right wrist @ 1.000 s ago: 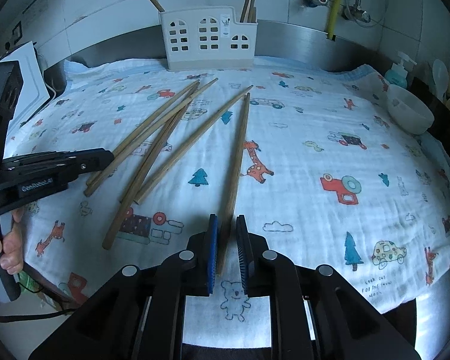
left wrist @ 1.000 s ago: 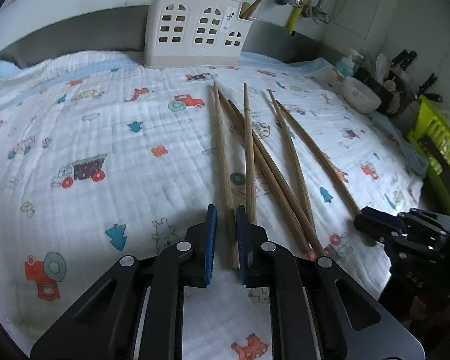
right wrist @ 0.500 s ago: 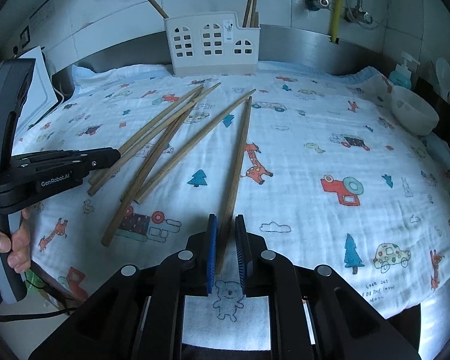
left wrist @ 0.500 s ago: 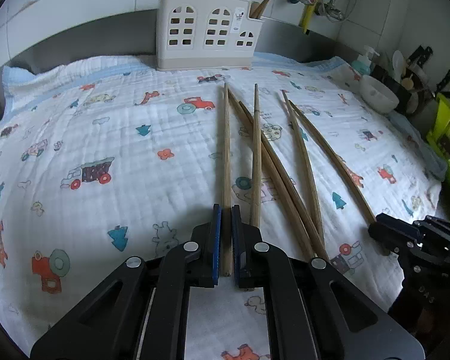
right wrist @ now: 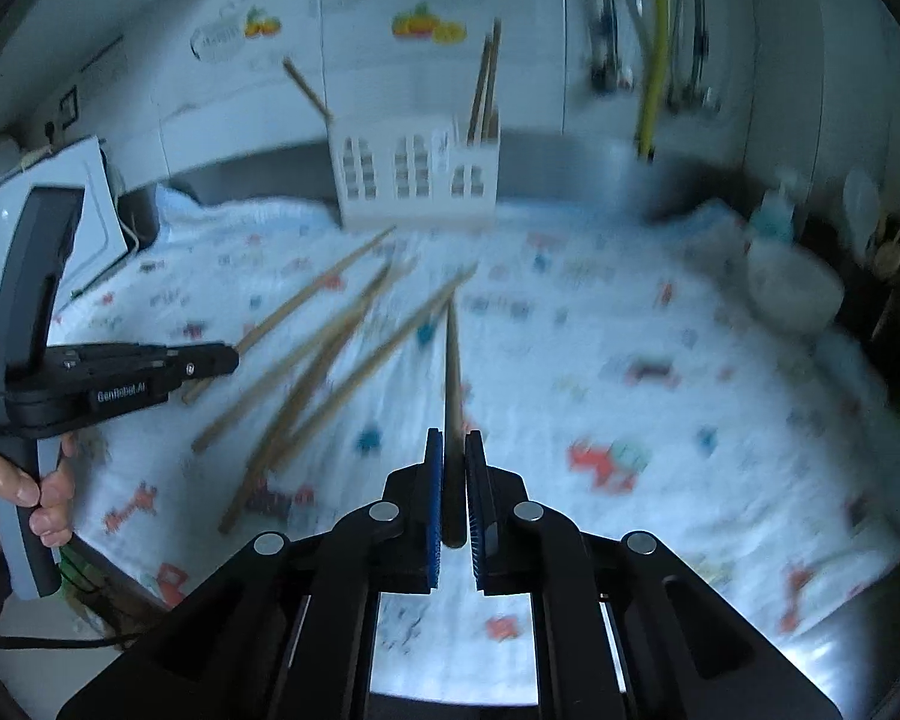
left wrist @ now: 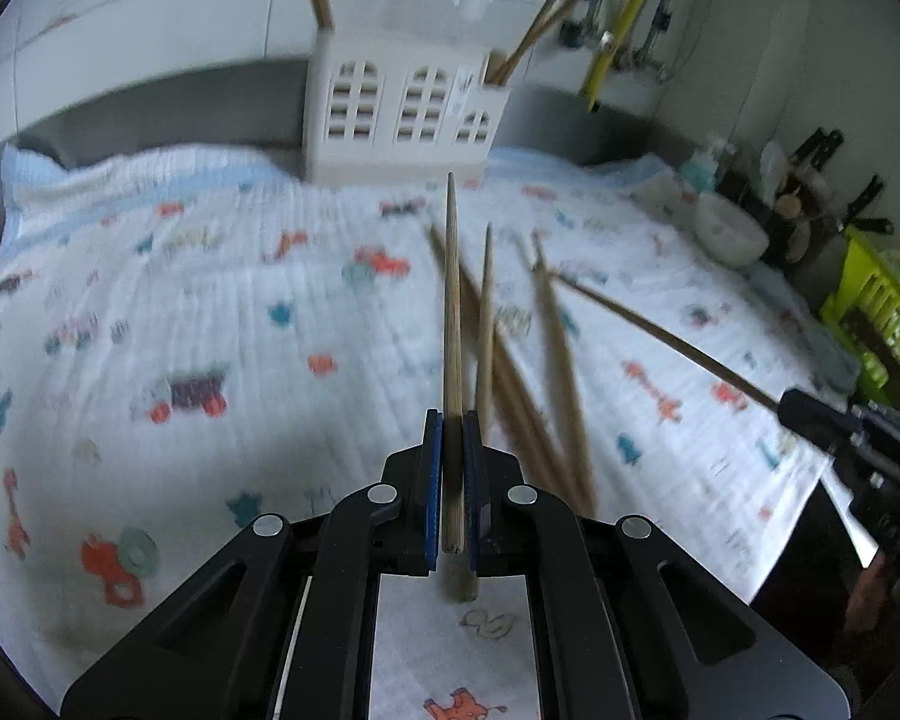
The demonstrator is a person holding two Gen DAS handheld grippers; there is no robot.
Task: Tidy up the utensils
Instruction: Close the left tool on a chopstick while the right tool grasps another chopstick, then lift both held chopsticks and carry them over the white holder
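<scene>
**Both chopsticks lifted clear of the cloth**

Both grippers have come up since the earlier frames, each carrying one chopstick off the printed cloth [left wrist: 150, 276]. Jaws were closing a second ago, and both are now clamped.

- left gripper [left wrist: 452, 474]: pads pinch the left chopstick [left wrist: 452, 312] near its butt end; its tip points at the white utensil holder [left wrist: 402, 114] by the back wall.
- right gripper [right wrist: 453, 492]: same grip on the right chopstick [right wrist: 452, 372], tip raised, pointing up the cloth towards the holder.
- Four loose chopsticks [left wrist: 555, 348] lie on the cloth between the two grippers (motion blur, count approximate).
- Holder already has sticks in its right slot and one at the left.

Risks, my read:
- End-only grip leaves a long free length, so a stick can pivot or slip in the pads if swung fast.
- Small slot openings: a tip catching the rim could tip the light holder or lever the stick out.
- Two sticks converging on one holder may cross or collide.

Pose: both grippers angled downward and forward; a hand [right wrist: 24, 480] grips the left handle.
</scene>
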